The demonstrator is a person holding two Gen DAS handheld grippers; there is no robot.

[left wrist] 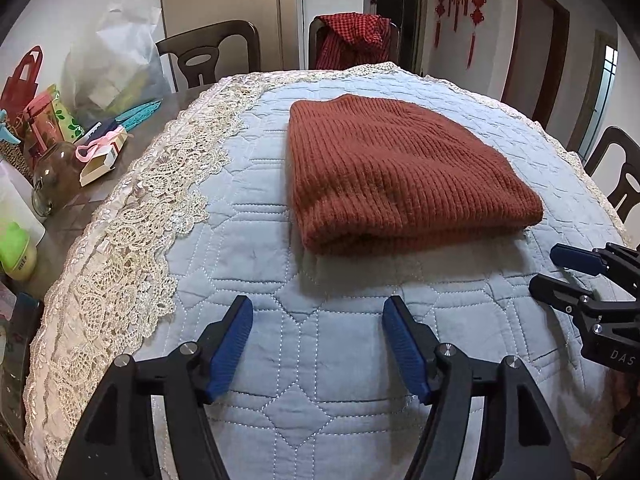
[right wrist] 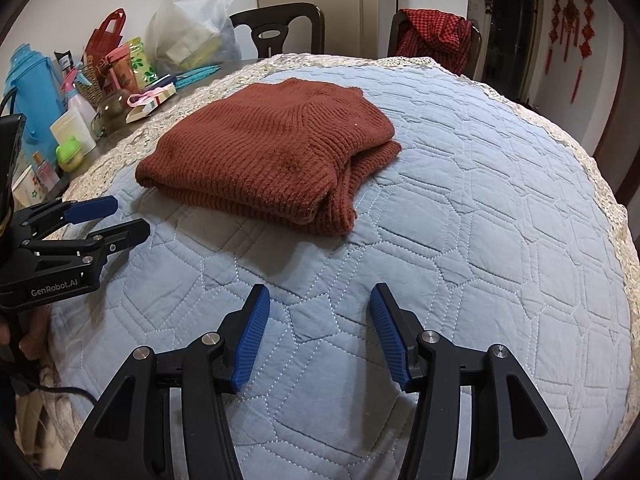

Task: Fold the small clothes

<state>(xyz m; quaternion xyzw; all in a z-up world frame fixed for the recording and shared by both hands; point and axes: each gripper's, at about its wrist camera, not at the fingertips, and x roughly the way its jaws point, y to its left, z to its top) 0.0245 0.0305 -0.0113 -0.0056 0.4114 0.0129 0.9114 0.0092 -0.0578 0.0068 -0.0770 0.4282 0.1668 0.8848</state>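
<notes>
A rust-red knitted sweater (left wrist: 404, 172) lies folded into a thick, roughly square bundle on a pale blue quilted cover (left wrist: 320, 360) that spreads over the worktop. The sweater serves as the landmark here: it sits toward the far half of the quilt, with its layered fold edges showing on the side nearest the right-hand view. On the near side of the sweater, well clear of it, the left claw (left wrist: 318, 312) hangs above bare quilt with its blue pads apart and nothing between them. The right claw (right wrist: 320, 300) is also on the near side of the sweater, likewise spread apart and empty over the quilt. The two claws are side by side, each seen at the edge of the other's view. A cream lace border (left wrist: 132, 240) runs along the quilt's edge to the left of the sweater. Beyond that border lies a clutter of things, among them a glass jar (left wrist: 52, 180), a white plastic bag (left wrist: 116, 60) and a blue flask (right wrist: 34, 92). Behind the sweater stands a dark chair (left wrist: 352, 40) draped with a red checked cloth (left wrist: 356, 38).
</notes>
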